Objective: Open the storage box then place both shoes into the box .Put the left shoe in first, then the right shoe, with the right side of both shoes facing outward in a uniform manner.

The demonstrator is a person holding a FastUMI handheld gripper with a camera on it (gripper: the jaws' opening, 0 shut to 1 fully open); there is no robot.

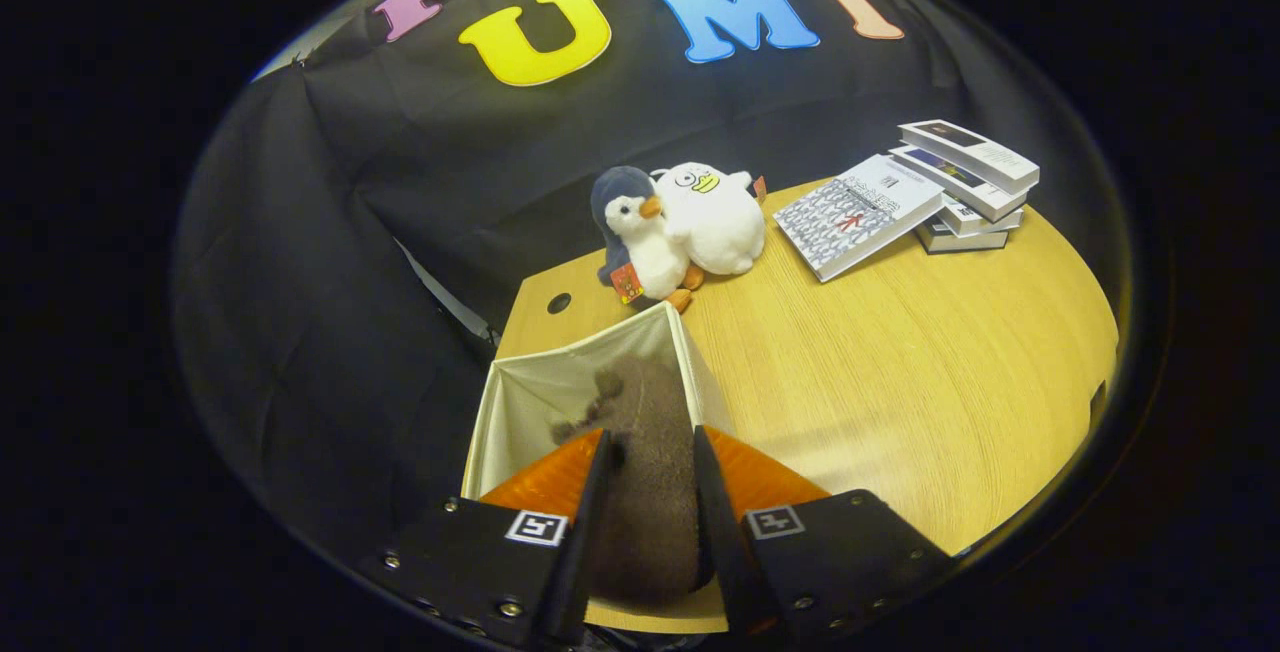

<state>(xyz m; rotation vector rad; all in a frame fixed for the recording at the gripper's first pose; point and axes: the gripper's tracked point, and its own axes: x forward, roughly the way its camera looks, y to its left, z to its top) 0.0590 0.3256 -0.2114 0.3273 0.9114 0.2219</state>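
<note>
A fuzzy brown shoe (645, 452) stands between my fingers, both pressing on its sides, so my gripper (650, 444) is shut on it. The shoe hangs over the open cream fabric storage box (520, 402), its front part reaching down toward the box's inside, laces showing near the far end. The box stands at the near left corner of the wooden table (900, 372). I cannot tell which shoe this is, and the box's floor is hidden behind the shoe and fingers.
Two plush toys, a grey-and-white penguin (640, 242) and a white duck (710, 217), sit just beyond the box. A stack of books (965, 182) with one book leaning on it (855, 217) lies at the table's far right. Black cloth wall behind and left.
</note>
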